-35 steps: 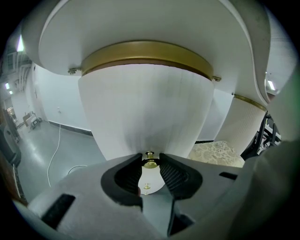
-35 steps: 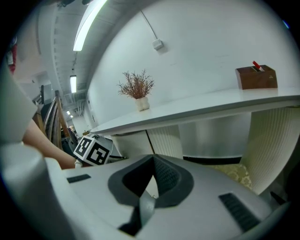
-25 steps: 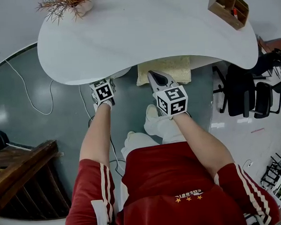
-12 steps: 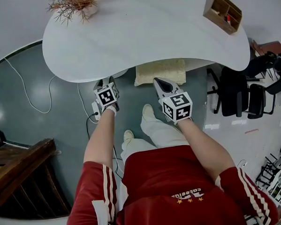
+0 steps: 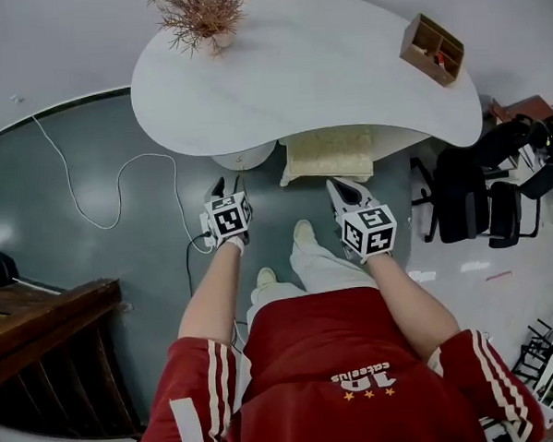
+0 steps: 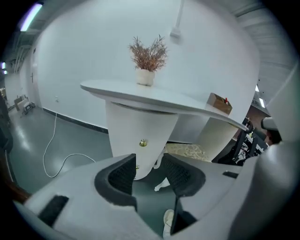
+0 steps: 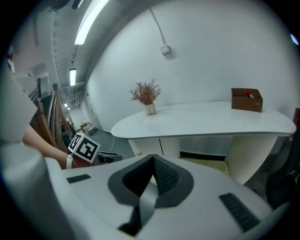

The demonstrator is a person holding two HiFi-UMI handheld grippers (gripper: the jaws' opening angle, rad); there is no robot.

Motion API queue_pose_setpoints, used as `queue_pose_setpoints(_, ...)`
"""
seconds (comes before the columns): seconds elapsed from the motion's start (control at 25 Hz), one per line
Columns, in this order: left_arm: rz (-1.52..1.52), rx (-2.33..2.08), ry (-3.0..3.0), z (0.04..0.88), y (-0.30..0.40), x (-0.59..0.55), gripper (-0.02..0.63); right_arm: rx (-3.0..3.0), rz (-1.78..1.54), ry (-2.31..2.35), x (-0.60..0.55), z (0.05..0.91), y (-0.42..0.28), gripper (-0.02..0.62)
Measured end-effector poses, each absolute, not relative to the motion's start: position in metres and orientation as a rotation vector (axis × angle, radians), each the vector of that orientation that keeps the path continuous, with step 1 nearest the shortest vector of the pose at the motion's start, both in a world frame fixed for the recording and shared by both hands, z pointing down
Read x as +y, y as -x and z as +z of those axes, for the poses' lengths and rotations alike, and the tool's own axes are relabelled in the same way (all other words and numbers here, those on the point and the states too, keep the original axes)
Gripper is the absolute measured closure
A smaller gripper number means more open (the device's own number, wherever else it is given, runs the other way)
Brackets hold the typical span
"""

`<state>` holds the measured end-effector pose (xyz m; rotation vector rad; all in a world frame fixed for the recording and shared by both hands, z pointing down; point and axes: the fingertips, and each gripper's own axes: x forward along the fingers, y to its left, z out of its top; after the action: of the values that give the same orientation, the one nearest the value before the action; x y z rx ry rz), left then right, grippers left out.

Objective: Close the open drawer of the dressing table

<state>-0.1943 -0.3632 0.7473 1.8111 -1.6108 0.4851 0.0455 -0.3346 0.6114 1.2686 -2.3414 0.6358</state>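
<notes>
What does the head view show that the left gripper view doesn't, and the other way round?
Only the head view shows the person's red shirt and bare forearms. Only the left gripper view shows the brass knob on the table's pedestal. Both show the white tabletop, the dried plant in its pot, the wooden box and the white cable.

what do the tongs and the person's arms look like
The left tongs and right tongs are pale grey shells with dark ribbed pads, each carrying a white cube of black square markers. The person wears short red sleeves with white stripes.
</notes>
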Motion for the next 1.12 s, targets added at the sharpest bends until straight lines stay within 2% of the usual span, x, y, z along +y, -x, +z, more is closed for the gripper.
queue_pose_setpoints(0.4,0.339,-1.659,-1.899,0.647,0.245,-0.284,0.431,-2.403,0.612,-1.285,-0.244,0.546,-0.025,0.594)
queue_pose_setpoints(0.88,0.174,-1.490,-2.291,0.477,0.219,-0.223,0.433,-2.546,0.446,-1.463,-0.173,0.411,-0.036,0.594)
queue_pose_setpoints(1.12,-0.019,-1.445,-2.389,0.398,0.195,-0.176,0.443,-2.698,0.358,-1.504,-0.140,0.331,-0.058,0.594)
